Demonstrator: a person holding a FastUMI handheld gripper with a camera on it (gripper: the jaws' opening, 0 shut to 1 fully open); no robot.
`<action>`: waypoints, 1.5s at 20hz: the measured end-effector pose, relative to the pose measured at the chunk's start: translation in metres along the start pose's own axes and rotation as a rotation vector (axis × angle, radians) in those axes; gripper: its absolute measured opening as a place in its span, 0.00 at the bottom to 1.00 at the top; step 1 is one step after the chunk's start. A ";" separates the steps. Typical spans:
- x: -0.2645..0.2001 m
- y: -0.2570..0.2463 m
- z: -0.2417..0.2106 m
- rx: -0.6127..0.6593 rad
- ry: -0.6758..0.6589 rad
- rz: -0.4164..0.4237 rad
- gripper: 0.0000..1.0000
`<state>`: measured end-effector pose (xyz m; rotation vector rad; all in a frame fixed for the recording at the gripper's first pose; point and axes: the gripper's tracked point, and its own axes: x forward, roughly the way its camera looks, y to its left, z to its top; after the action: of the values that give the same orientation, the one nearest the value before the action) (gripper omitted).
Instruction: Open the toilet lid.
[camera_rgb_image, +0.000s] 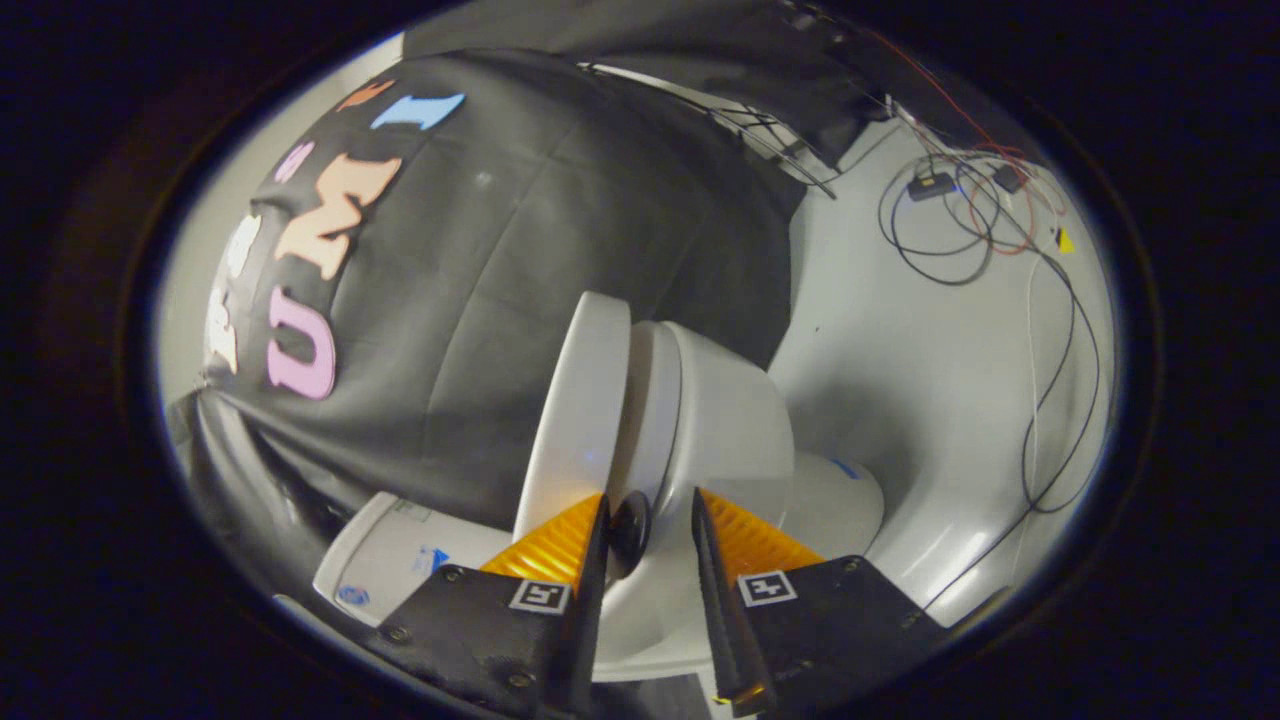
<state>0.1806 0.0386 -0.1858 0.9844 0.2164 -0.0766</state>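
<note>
Looks like a staged test booth, not a real bathroom: a white toilet (700, 420) sits against a draped black cloth wall (560, 250), and loose cables (990, 220) with small boxes sprawl over the pale floor (900, 380) on the right.

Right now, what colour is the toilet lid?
White, plain, no pattern. The lid is seen best in the gripper view, just ahead of the gripper.

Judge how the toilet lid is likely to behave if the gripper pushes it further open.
The toilet lid looks rigid and glossy, so it should swing as one piece, though fingers might slip. Already parted from the seat, it would probably pivot, not flex. The gripper is open.
</note>
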 end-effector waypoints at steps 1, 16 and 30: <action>-0.004 -0.001 -0.003 -0.002 0.004 -0.007 0.46; -0.007 0.000 -0.017 0.031 0.115 -0.026 0.46; -0.006 0.014 0.000 0.159 0.020 0.013 0.01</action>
<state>0.1770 0.0460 -0.1727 1.1455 0.2243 -0.0727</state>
